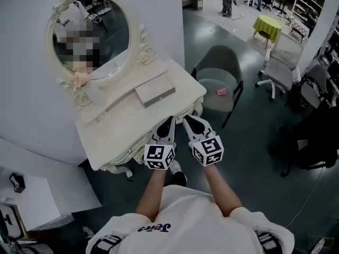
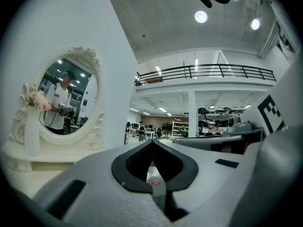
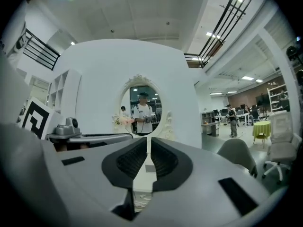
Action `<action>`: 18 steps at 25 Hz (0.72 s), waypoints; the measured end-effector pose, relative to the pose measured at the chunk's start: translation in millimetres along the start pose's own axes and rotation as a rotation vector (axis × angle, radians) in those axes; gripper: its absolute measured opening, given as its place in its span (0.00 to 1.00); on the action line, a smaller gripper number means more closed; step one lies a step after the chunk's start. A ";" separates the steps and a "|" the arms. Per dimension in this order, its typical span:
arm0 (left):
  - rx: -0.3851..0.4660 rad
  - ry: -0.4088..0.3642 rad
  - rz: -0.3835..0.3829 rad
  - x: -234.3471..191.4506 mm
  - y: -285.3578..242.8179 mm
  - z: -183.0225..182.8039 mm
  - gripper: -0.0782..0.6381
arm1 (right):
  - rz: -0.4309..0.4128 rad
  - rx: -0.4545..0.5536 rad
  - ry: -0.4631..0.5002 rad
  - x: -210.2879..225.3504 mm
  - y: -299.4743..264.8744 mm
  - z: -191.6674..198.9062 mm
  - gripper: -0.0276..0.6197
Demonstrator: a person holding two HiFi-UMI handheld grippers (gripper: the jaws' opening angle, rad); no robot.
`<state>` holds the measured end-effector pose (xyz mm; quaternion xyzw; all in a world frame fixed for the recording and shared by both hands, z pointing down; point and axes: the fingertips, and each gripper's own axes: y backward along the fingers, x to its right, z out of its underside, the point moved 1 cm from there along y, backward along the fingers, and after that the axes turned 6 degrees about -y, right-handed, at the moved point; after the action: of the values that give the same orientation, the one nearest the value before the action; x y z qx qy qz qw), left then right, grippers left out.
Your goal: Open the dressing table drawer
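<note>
Person holding left gripper [image 1: 170,121] and right gripper [image 1: 188,120] side by side, both pointing level at white dressing table [image 1: 106,136]. Left jaws pressing together at tips, holding nothing. Right jaws sitting almost together, only thin slit showing, nothing inside. Drawer sitting in table front, under top edge, just ahead of and below both tips, too hidden to see well. Grey box [image 1: 154,92] lying on table top ahead of grippers. Oval mirror [image 1: 90,36] standing further ahead, to left. Grey chair [image 1: 220,62] standing off to right of right gripper, small pink thing [image 1: 221,91] lying on seat.
</note>
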<state>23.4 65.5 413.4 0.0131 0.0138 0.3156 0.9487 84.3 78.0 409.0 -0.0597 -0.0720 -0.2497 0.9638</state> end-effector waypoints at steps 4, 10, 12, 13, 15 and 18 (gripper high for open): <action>-0.021 -0.026 -0.080 -67.7 -35.9 -1.4 0.13 | -0.036 -0.038 0.006 11.7 -75.1 -8.9 0.09; -0.064 -0.004 -0.182 -153.7 -65.7 16.0 0.13 | -0.091 -0.125 0.012 17.3 -168.9 1.4 0.09; -0.087 0.010 -0.188 -170.8 -72.8 31.2 0.13 | -0.102 -0.158 0.012 19.6 -189.9 14.8 0.09; -0.099 0.021 -0.186 -176.8 -75.6 39.8 0.13 | -0.104 -0.181 0.012 21.7 -199.0 23.7 0.09; -0.128 0.041 -0.181 -186.4 -81.3 57.9 0.13 | -0.102 -0.231 0.001 28.8 -216.9 42.9 0.09; -0.167 0.070 -0.180 -200.7 -91.8 83.3 0.13 | -0.098 -0.303 -0.050 44.2 -242.1 72.5 0.09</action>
<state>-79.5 -129.6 497.1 -0.0783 0.0219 0.2297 0.9699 -4.0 -142.1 506.9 -0.2071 -0.0605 -0.3028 0.9283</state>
